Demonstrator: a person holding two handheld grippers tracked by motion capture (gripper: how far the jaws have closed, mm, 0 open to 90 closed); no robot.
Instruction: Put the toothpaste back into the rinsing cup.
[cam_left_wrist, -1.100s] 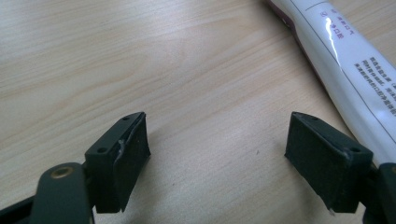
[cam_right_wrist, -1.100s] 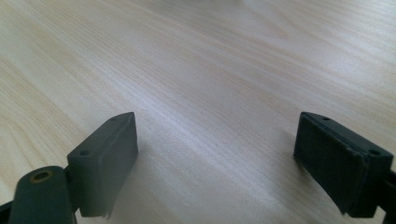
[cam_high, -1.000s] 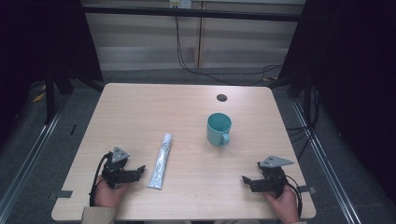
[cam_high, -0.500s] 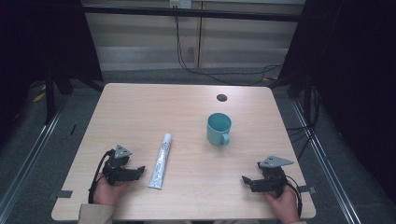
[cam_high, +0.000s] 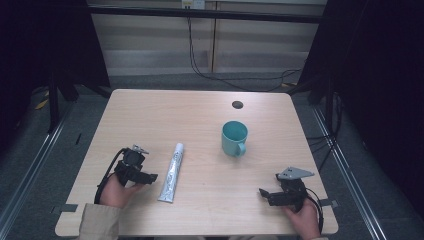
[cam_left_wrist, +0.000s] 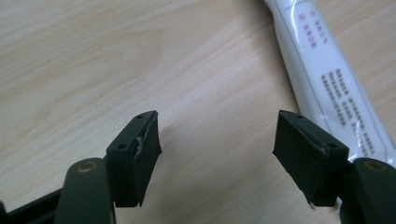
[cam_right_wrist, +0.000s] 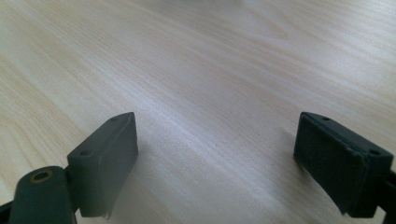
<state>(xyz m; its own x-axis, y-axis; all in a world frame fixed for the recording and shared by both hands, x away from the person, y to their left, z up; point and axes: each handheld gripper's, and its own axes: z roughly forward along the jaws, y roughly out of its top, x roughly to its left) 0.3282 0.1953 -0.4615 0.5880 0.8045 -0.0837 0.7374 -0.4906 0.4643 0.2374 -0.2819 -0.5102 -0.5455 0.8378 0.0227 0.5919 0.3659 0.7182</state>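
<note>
A white tube (cam_high: 171, 172) with printed text lies on the wooden table (cam_high: 200, 115), left of centre, cap end pointing away. My left gripper (cam_high: 150, 177) sits just left of it, held by a hand, its jaws wide open and pointing at the tube's lower part. In the left gripper view the tube (cam_left_wrist: 327, 79) runs along the right side, beside the right jaw, with bare wood between the jaws (cam_left_wrist: 217, 140). A teal mug (cam_high: 234, 139) stands right of centre, handle toward me. My right gripper (cam_high: 264, 194) rests open near the front right corner over bare wood (cam_right_wrist: 215, 154).
A small dark round hole (cam_high: 237, 104) marks the table's far side beyond the mug. Black frame posts and cables stand behind and beside the table. Each gripper trails a black cable near the front edge.
My left gripper has tilted and shifted slightly toward the tube. The right gripper, the mug and the tube have stayed put.
</note>
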